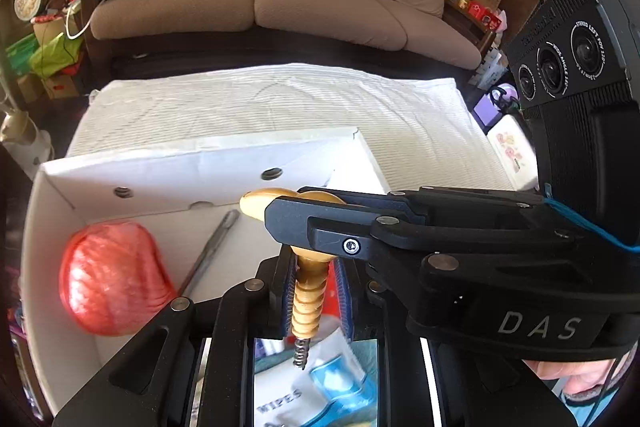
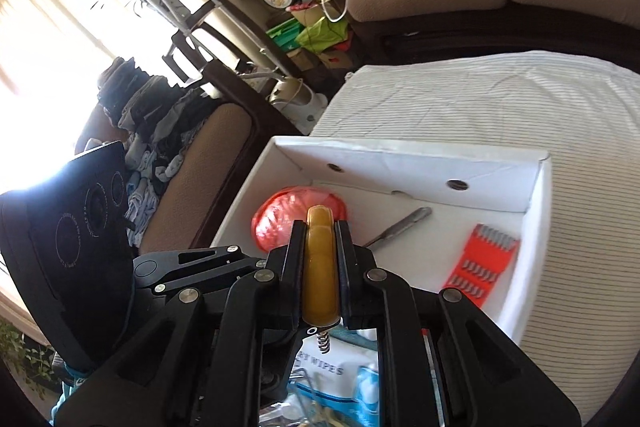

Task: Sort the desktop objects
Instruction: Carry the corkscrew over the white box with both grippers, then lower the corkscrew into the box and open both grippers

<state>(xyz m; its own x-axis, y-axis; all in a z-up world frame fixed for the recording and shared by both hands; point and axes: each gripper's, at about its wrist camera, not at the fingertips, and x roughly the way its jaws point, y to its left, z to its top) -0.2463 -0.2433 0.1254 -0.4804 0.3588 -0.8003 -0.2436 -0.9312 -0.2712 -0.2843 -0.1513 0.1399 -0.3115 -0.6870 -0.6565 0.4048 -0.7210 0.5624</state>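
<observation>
Above the near edge of the white cardboard box [image 2: 536, 187], we see both grippers [image 1: 312, 291] [image 2: 320, 267] clamped on one tan wooden-handled corkscrew [image 1: 308, 303]: left on its ribbed shank, right on its crossbar.

Daylight floods in from the window [image 2: 48, 27], which is blown out to white and casts haze over the right wrist view. The box [image 1: 168, 167] and striped cloth [image 1: 280, 99] are bright. Both fisheye views bend straight lines and darken at the corners. The wipes pack [image 1: 320, 379] and red ball [image 1: 112, 279] are blurred.
</observation>
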